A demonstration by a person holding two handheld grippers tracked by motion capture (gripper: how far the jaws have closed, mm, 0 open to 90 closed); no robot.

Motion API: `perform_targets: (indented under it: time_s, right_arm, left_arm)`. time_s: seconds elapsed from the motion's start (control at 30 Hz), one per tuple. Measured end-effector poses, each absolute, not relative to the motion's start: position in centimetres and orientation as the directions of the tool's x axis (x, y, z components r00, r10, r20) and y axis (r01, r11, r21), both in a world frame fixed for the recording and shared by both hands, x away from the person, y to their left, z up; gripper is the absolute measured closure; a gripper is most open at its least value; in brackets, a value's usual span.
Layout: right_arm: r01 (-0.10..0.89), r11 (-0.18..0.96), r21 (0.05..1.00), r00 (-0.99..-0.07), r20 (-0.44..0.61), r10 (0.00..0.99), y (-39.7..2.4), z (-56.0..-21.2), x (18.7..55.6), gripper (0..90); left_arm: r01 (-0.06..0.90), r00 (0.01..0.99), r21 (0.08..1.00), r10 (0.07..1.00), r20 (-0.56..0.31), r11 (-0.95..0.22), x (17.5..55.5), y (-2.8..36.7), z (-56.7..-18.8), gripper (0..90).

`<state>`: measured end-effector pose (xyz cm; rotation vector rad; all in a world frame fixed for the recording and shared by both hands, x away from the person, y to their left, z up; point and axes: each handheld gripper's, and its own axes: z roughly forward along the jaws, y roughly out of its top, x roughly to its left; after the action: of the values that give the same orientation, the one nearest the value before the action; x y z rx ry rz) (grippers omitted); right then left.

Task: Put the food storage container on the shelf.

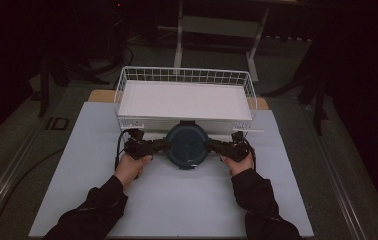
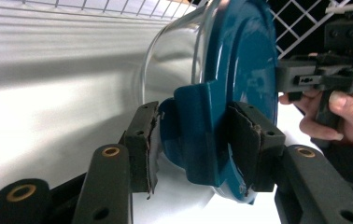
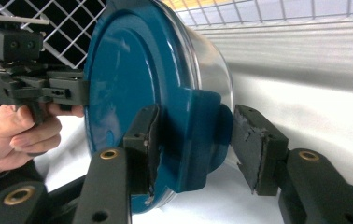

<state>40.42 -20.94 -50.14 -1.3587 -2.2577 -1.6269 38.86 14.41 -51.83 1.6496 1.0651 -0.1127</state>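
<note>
A round glass bowl with a dark blue lid point(image 1: 188, 145) sits low over the white mat, just in front of the wire basket. I cannot tell whether it rests on the mat. My left gripper point(image 1: 164, 146) reaches in from the left. Its pads point(image 2: 244, 140) clamp the lid's blue side tab point(image 2: 198, 130). My right gripper point(image 1: 211, 145) comes from the right, and its pads point(image 3: 144, 144) close on the opposite tab point(image 3: 198, 135). The far pad only just meets the tab's rounded edge. Clear glass point(image 2: 170, 60) shows behind the lid.
A white wire basket point(image 1: 184, 70) with a flat white liner stands right behind the bowl. The white mat point(image 1: 177, 205) covers the table toward me. Dark floor, cables and a metal stand surround the table.
</note>
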Motion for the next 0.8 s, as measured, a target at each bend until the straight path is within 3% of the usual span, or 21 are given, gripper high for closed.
perform_targets:
  time_s: [0.4, 0.8]
  right_arm:
    - [0.645, 0.034, 0.763, -0.586, 0.466, 0.663, -20.5, -50.0, 40.9, 52.7]
    - [0.625, 0.039, 0.780, -0.573, 0.425, 0.701, -20.1, -49.7, 41.4, 50.1]
  left_arm:
    - [0.620, 0.590, 0.784, 0.651, -0.478, 0.014, 39.4, 14.1, -51.5, 44.5]
    - [0.569, 0.589, 0.822, 0.701, -0.402, -0.007, 39.7, 13.6, -51.1, 42.9]
